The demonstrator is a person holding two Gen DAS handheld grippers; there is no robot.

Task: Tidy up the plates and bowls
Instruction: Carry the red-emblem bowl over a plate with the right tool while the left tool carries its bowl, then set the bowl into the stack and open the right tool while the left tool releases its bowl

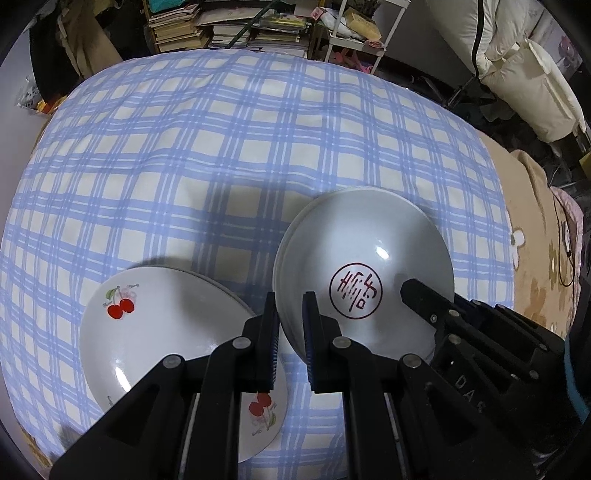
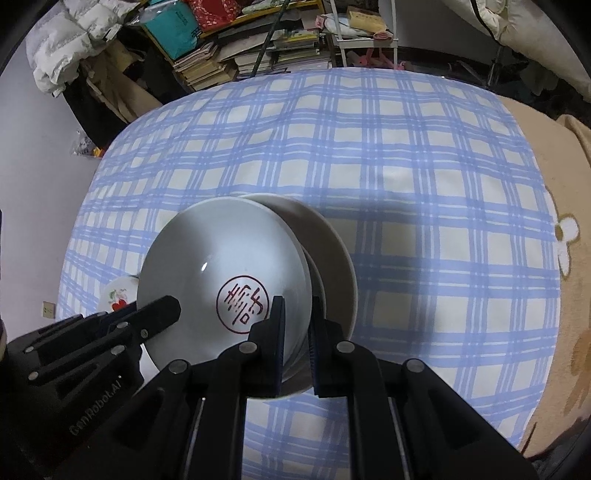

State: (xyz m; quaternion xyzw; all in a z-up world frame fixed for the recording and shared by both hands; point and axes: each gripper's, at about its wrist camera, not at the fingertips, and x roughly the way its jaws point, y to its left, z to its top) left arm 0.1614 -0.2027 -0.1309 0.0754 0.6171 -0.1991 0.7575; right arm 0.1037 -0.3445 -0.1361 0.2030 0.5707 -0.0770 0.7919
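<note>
My left gripper [image 1: 291, 339] pinches the left rim of the stamped bowl [image 1: 369, 258], jaws narrow, blue ribbed pads on either side of the thin wall. My right gripper [image 2: 297, 347] does the same on the bowl's opposite rim, jaws nearly closed on the porcelain. Both sets of fingers are matte black plastic with round metal pins at the joints.

The stamped bowl is glossy grey-white ceramic, round and deep, with one red circular seal on its bottom. It sits centre-right in the left wrist view, left of centre in the right wrist view. It nests in at least two more plain white bowls [image 2: 332, 251], whose rims show as crescents beside it; I cannot count the stack exactly.

The cherry plate [image 1: 162, 325], lower left in the left wrist view, is shallow, shiny and white, with two red cherry prints showing. A second rim peeks out behind it.

Everything rests on the soft, wrinkled checked cloth [image 1: 221, 147], blue and cream. Beyond it, upper centre, stacked books [image 1: 229, 26].
</note>
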